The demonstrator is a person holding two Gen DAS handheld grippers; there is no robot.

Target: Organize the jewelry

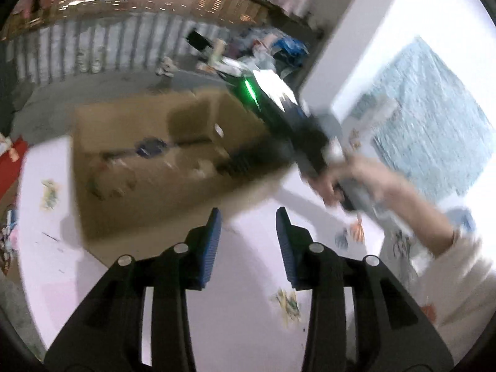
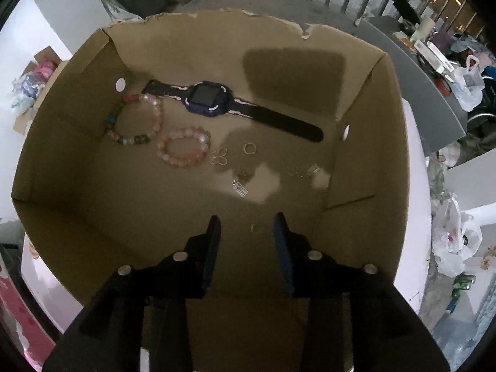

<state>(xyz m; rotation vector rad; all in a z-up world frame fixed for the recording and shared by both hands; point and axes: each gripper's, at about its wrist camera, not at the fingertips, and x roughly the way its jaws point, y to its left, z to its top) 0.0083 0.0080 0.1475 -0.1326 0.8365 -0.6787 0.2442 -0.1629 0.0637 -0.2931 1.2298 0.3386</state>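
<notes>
Right wrist view: right gripper points down into the box, jaws spread, nothing between the pads.
Small ring: lies on the box floor, seen in the gap between the fingertips, touching neither.
Charm: silvery, just beyond the fingertips, in a lit patch of the floor.
Chain: thin, pale, to the right of the charm, near the right wall.
Gold ring: farther in, apart from the others.
Earrings: small loops, just left of the gold ring, beside the pink bracelet.
Pink bracelet: bead loop lying flat, mid-floor.
Mixed bracelet: pink, green and red beads, far left corner, just beside the pink one.
Watch: dark blue case, strap stretched flat, farthest item, running left to right.
Box walls: far edge torn; a round hole in the left wall and one in the right.
Left wrist view: left gripper hangs above the white table, jaws spread and empty; the picture is blurred.
Box from this side: on the table beyond the fingertips, to the left; the watch shows inside as a blur.
Person's hand: right of the box, holding the other gripper's black body, which carries a green light.
Table stickers: small coloured patches, too blurred to read.
</notes>
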